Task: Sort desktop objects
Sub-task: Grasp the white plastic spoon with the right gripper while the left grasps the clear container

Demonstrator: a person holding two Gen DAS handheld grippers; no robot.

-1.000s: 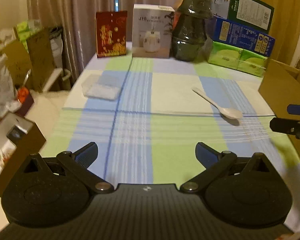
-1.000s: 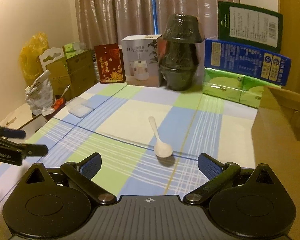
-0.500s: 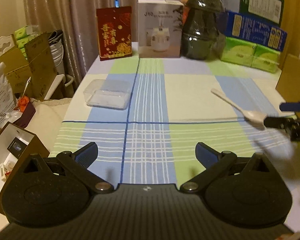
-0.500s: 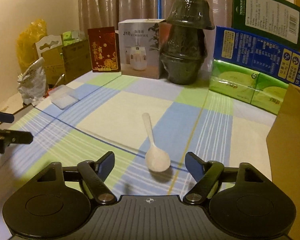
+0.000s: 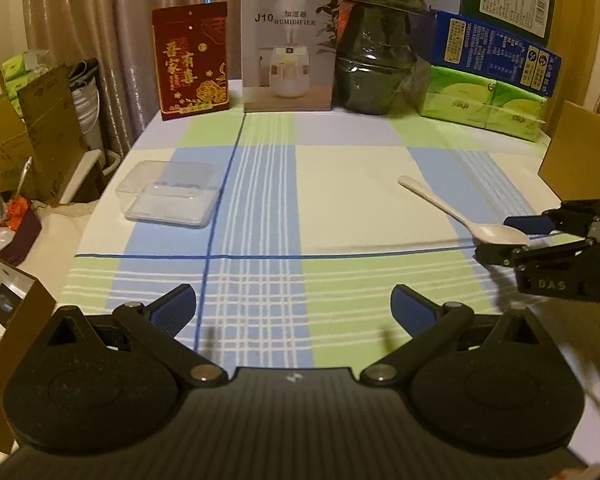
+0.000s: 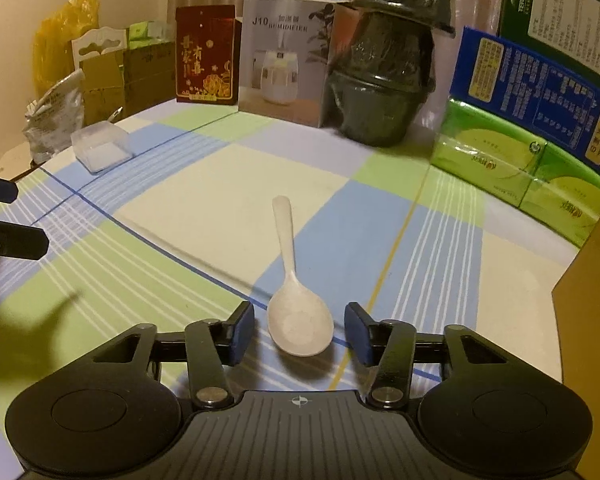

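Observation:
A white plastic spoon (image 6: 296, 296) lies on the checked tablecloth, bowl toward me; it also shows in the left wrist view (image 5: 472, 212). My right gripper (image 6: 300, 330) is open, its two pads on either side of the spoon's bowl, not touching it. It shows in the left wrist view (image 5: 504, 236) at the right edge. My left gripper (image 5: 294, 306) is open and empty above the table's near edge. A clear plastic box (image 5: 168, 194) sits at the table's left; it also shows in the right wrist view (image 6: 100, 148).
Along the table's far edge stand a red packet (image 5: 192, 60), a white humidifier box (image 5: 288, 48), stacked dark bowls in wrap (image 5: 376, 44) and green tissue packs (image 5: 484, 104) under blue and green boxes. A cardboard box (image 6: 592, 280) stands at the right. Cartons sit on the floor at the left.
My right gripper has moved forward and down to the spoon and narrowed, so its pads now flank the bowl. My left gripper has moved forward a little, still open.

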